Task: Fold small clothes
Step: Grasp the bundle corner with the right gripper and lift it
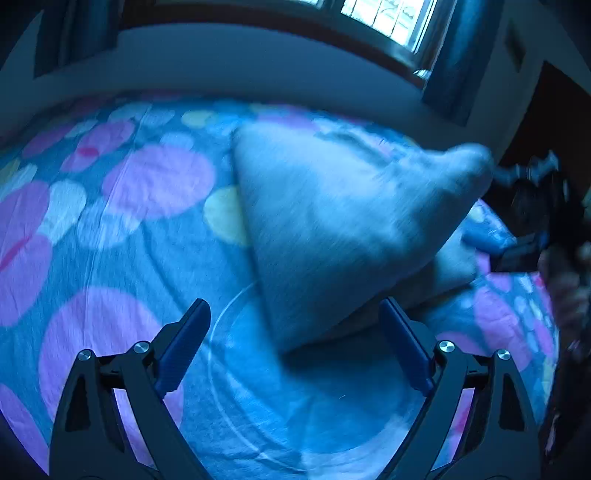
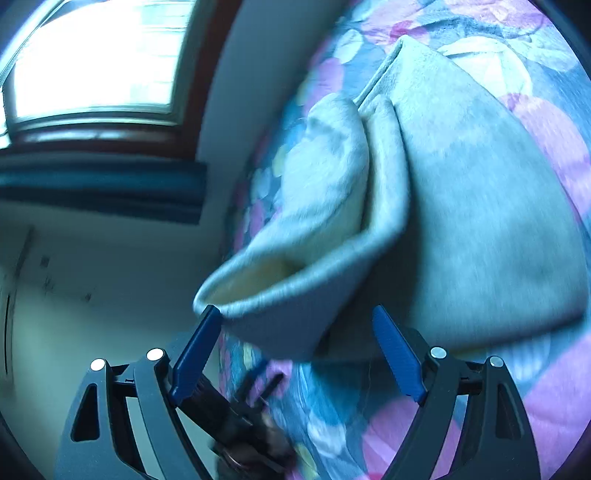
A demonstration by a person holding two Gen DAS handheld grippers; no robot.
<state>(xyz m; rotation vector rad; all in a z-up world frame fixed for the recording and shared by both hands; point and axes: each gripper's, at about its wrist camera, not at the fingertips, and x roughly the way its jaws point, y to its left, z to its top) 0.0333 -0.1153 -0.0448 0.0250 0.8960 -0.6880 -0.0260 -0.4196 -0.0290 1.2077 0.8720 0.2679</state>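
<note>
Mid-fold: grey fleece garment (image 1: 332, 229) lifted over the bed (image 1: 110, 221). Left tongs (image 1: 295, 343) gape, empty; right tongs (image 2: 295, 350) wide open, one pad touching its hem. Next: flatten.

The left wrist view looks down from close above the bedspread (image 1: 110, 229), facing the window (image 1: 391, 18). The right wrist view sits tilted, nearer. Both share the grey garment (image 1: 332, 221) (image 2: 480, 221).
</note>
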